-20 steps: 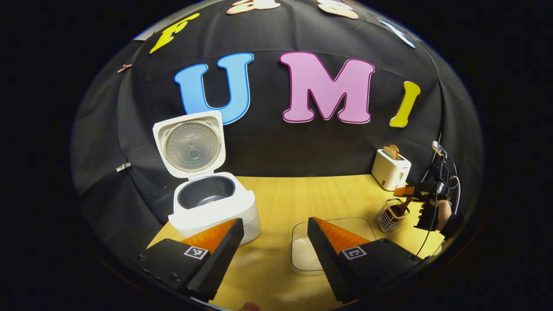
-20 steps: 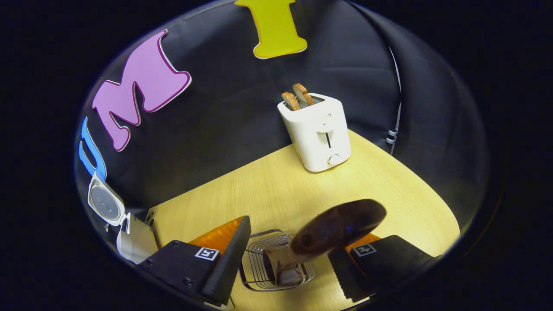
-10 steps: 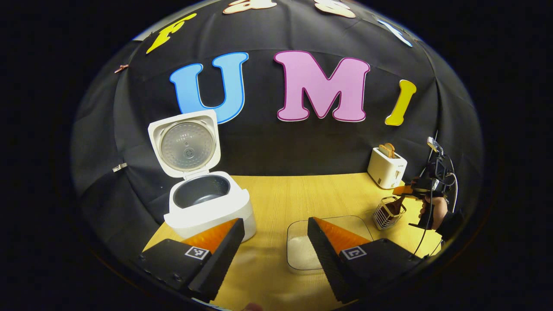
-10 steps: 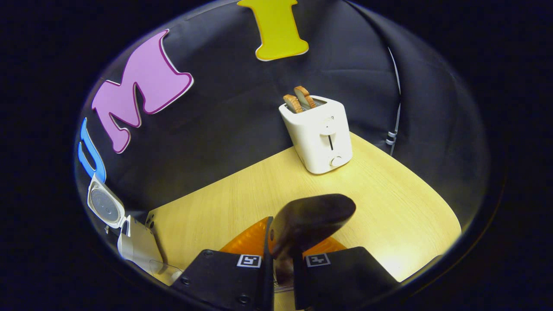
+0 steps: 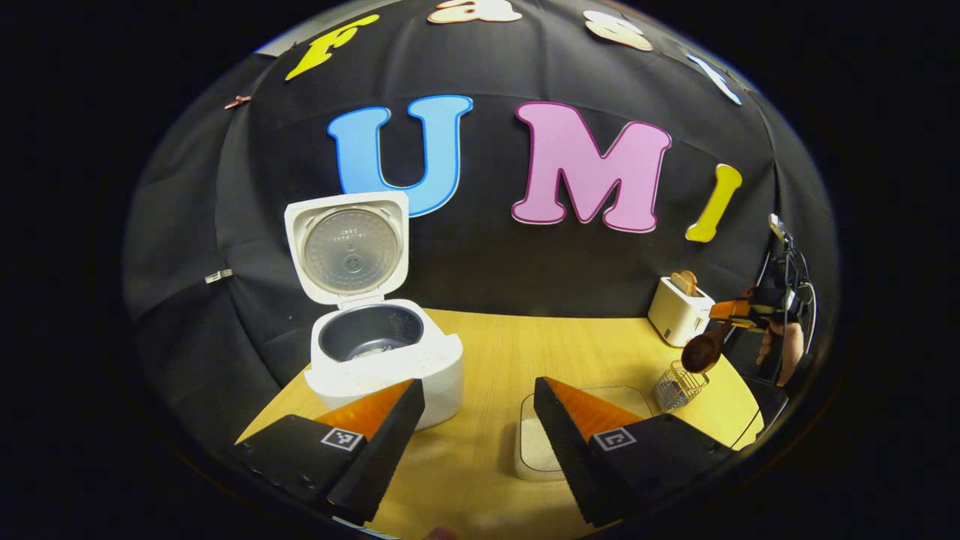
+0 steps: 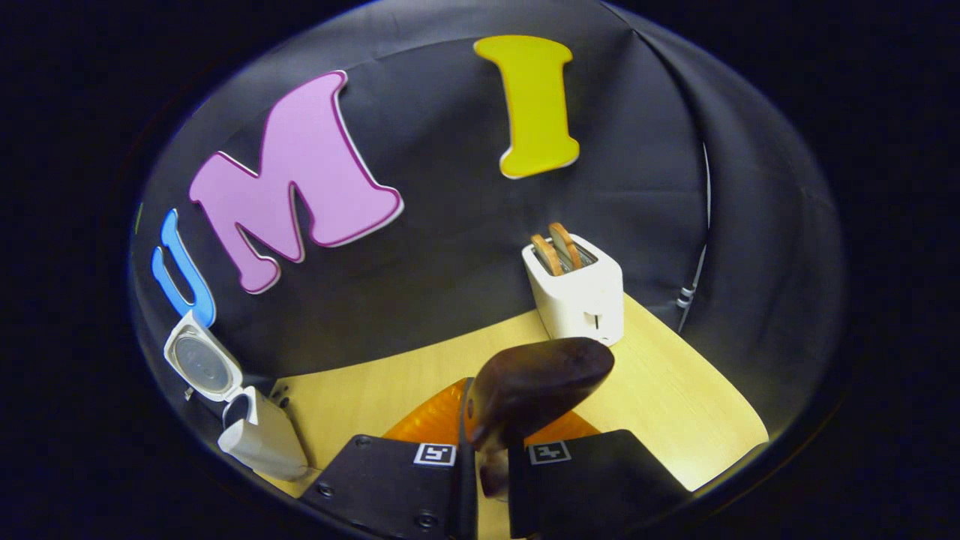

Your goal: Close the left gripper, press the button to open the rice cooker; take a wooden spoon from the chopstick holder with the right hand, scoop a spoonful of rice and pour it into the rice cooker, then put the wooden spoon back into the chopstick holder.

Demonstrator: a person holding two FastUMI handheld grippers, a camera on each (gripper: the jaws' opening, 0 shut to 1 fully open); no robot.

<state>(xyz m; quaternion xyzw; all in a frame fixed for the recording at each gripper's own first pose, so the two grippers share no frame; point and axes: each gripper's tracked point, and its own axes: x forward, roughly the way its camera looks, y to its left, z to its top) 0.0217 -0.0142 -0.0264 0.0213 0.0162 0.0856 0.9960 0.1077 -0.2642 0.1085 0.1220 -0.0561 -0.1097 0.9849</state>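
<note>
The wooden spoon (image 6: 536, 386) is sitting low centre in the right gripper view, dark bowl poking up above the right tool (image 6: 491, 469), whose two fingers are pressed in on the handle just under the bowl; in the left gripper view you can spot the same spoon (image 5: 701, 352) at the right edge, hanging clear above the wire chopstick holder (image 5: 676, 385), so it looks lifted out.

My guess on handling: it's a light, rigid bit of wood, nothing fragile, but the finish looks smooth, so it could twist or slide in a pinch; gripping close to the bowl like this gives control but leaves little reach into a container, and once there's rice in it any tilt dumps the load; keep the bowl level.

Moving outward: the clear rice container (image 5: 541, 448) sits lower centre on the desk (image 5: 540, 352) in the left gripper view, partly behind the left tool (image 5: 476, 409), whose fingers are spread wide with nothing between them; the rice cooker (image 5: 382, 360) is centre left with its lid up and dark pot exposed; a white toaster (image 6: 581, 292) stands at the back, right of centre in the right gripper view.
</note>
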